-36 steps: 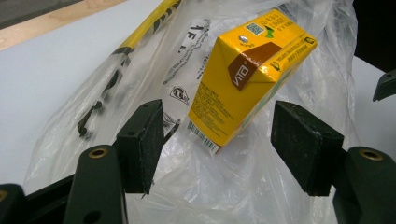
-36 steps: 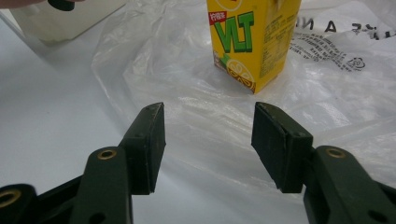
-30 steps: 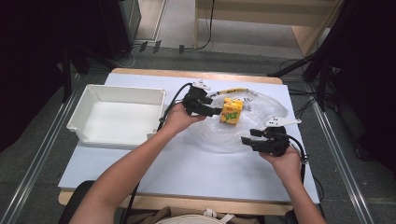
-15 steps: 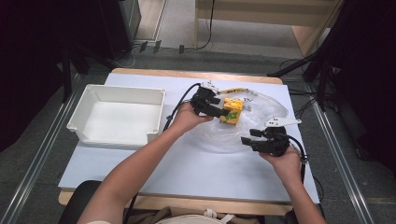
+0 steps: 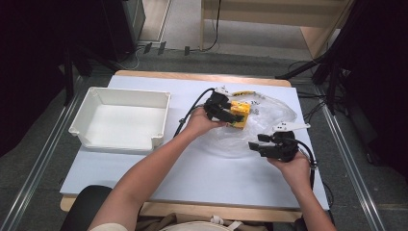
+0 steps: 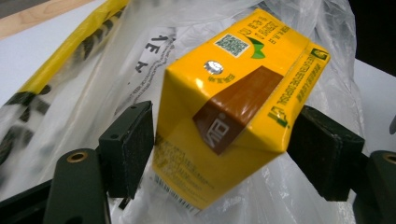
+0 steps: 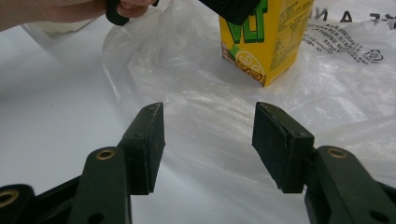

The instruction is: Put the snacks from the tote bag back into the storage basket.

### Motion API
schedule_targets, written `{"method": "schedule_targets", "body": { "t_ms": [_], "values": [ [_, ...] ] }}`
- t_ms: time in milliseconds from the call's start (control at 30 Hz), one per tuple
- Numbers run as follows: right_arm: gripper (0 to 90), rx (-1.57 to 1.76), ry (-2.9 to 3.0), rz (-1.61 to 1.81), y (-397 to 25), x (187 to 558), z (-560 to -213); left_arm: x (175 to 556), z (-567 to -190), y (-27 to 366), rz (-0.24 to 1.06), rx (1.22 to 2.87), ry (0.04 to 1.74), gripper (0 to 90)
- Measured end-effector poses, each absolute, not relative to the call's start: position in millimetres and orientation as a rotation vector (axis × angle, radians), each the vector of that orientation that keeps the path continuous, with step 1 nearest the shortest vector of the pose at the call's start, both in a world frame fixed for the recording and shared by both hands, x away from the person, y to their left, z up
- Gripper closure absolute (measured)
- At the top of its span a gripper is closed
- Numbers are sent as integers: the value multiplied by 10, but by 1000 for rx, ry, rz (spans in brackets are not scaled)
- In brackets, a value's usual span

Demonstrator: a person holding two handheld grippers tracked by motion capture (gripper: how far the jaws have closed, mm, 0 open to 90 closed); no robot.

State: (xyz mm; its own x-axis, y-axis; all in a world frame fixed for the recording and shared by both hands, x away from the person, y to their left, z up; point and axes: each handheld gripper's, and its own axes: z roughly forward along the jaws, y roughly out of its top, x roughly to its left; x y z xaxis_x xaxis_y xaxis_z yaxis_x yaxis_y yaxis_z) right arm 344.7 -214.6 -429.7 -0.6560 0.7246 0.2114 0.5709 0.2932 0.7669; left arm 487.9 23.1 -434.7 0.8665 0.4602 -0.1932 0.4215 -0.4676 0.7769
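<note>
Carton: one yellow rectangular drink carton [image 6: 224,116] with a brown band and a foil straw-hole seal, set between the pads of the left gripper [image 5: 230,113]; one pad touches its side, and whether the other presses it or merely stands beside it cannot be told.
Long axis: in the left gripper view the carton is tilted, its sealed top face turned toward the camera and its barcode end low; in the right gripper view it reads close to upright, lemon print facing the right gripper [image 7: 208,140].
Left gripper: spread to about the carton's width, carton between the pads.
Right gripper: jaws wide apart, holding nothing, hovering just above the bag with the carton well ahead of its tips.
Bag: one crumpled clear plastic bag [image 5: 269,126] with a yellow-and-black printed strip, lying under and around the carton, beneath both grippers.
Tray: one empty white rectangular plastic tray [image 5: 123,119], well off to the left gripper's outer side.
Surface: a pale blue-white sheet over a wooden table [image 5: 192,173].
Room: grey floor, cables, dark stands, a light wooden bench beyond the table.
</note>
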Motion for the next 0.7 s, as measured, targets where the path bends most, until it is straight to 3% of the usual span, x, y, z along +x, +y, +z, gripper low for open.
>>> {"method": "schedule_targets", "body": {
  "t_ms": [433,700],
  "values": [
    [450,1228,2363,1296,-2212,3424,-4311,4927,-4448,46,33,2088,609,227],
    [450,1242,2358,1295,-2240,3414,-4320,4927,-4442,6,32,2098,610,298]
  ]
}}
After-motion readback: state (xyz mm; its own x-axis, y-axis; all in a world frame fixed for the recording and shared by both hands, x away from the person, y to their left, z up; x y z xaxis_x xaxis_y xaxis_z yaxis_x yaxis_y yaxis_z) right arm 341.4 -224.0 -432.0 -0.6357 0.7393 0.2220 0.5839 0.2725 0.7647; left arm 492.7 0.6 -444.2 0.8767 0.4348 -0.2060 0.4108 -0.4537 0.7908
